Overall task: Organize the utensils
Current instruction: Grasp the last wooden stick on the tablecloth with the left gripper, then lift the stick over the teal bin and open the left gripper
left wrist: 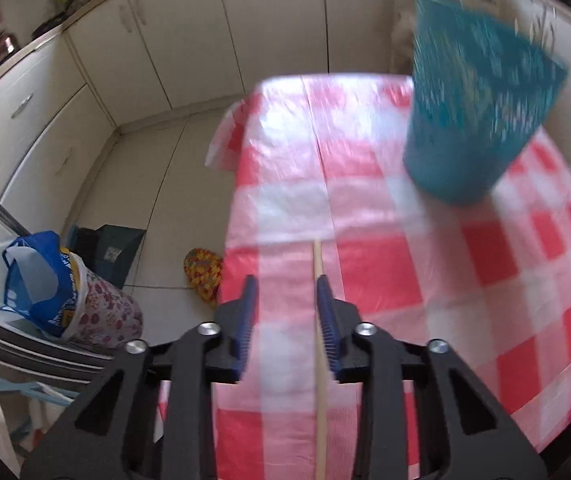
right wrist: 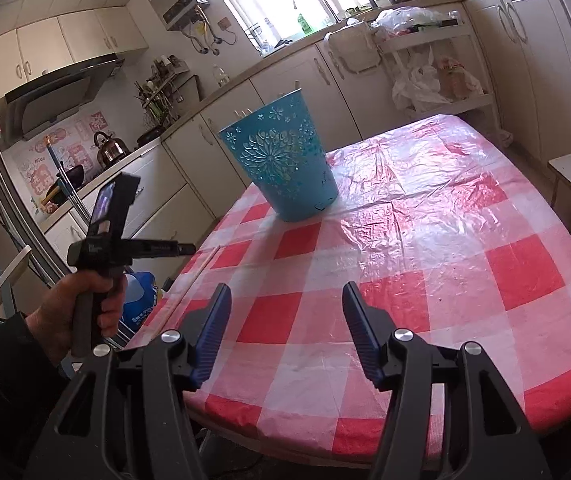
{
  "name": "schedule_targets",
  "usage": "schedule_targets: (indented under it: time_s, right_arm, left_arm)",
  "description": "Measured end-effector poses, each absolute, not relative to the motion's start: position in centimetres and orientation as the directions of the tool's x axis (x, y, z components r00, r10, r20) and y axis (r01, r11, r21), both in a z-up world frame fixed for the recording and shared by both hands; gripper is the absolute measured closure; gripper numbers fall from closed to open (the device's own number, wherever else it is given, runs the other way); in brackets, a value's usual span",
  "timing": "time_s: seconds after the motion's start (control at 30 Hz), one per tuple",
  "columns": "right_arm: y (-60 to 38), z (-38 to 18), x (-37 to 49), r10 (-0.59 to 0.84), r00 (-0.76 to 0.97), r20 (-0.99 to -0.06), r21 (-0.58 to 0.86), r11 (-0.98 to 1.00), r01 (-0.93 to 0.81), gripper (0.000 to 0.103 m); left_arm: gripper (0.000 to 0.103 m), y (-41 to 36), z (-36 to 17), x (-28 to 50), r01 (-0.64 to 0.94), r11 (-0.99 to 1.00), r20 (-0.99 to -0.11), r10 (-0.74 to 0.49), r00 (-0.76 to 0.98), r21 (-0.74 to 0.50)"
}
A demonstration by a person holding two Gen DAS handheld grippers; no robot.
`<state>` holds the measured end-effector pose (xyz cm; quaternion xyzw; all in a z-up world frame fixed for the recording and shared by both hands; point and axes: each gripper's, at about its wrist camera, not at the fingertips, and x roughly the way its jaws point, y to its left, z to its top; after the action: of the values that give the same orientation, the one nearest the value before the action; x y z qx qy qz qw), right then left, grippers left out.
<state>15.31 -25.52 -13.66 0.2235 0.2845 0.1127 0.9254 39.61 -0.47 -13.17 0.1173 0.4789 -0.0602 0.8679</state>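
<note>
- Kitchen scene, cream cabinets (right wrist: 189,148) all round, red-and-white checked tablecloth (right wrist: 445,240) filling the middle of both views.
- Teal cut-out bin (right wrist: 285,160) stands upright centre-left in the right wrist view, thin sticks poking over its rim.
- Left gripper (left wrist: 287,312) has jaws partly spread; a chopstick (left wrist: 319,344) lies between them, hugging the right pad, not pinched.
- Right gripper (right wrist: 285,332) is spread wide, nothing in it.
</note>
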Motion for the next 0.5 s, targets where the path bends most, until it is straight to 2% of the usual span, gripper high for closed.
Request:
schedule_targets:
  time_s: [0.07, 0.17, 0.27, 0.33, 0.4, 0.47, 0.5]
  right_arm:
    - [-25.6, -13.7, 15.5, 0.333, 0.814, -0.476, 0.476, 0.876, -0.081, 0.046]
    - [-25.4, -14.0, 15.5, 0.329, 0.810, -0.485, 0.465, 0.882, -0.080, 0.045]
    - [-25.7, -14.3, 15.7, 0.329, 0.806, -0.492, 0.474, 0.878, -0.070, 0.045]
    - [-25.9, -14.5, 15.8, 0.324, 0.808, -0.492, 0.476, 0.878, -0.062, 0.044]
    - [-25.9, -14.8, 16.0, 0.324, 0.806, -0.496, 0.481, 0.875, -0.055, 0.044]
    - [-25.8, -15.2, 16.4, 0.328, 0.798, -0.505, 0.483, 0.874, -0.054, 0.044]
    - [-25.7, -15.3, 16.5, 0.330, 0.797, -0.507, 0.483, 0.874, -0.054, 0.044]
  left_arm:
    - [0.103, -1.2, -14.7, 39.4, 0.226, 0.960, -0.858, 0.028, 0.513, 0.166]
    - [0.103, -1.6, -14.4, 39.3, 0.240, 0.963, -0.853, -0.022, 0.522, 0.123]
    - [0.103, -1.1, -11.2, 38.9, 0.215, 0.975, -0.807, -0.082, 0.584, 0.056]
    - [0.103, -0.4, -6.8, 38.3, 0.187, 0.982, -0.723, -0.146, 0.675, -0.024]
    - [0.103, -0.2, -2.1, 37.8, 0.211, 0.970, -0.582, -0.242, 0.776, -0.122]
    - [0.103, -1.3, 2.1, 37.8, 0.259, 0.951, -0.439, -0.307, 0.845, -0.166]
    - [0.103, -2.1, 3.6, 38.1, 0.270, 0.948, -0.396, -0.316, 0.862, -0.168]
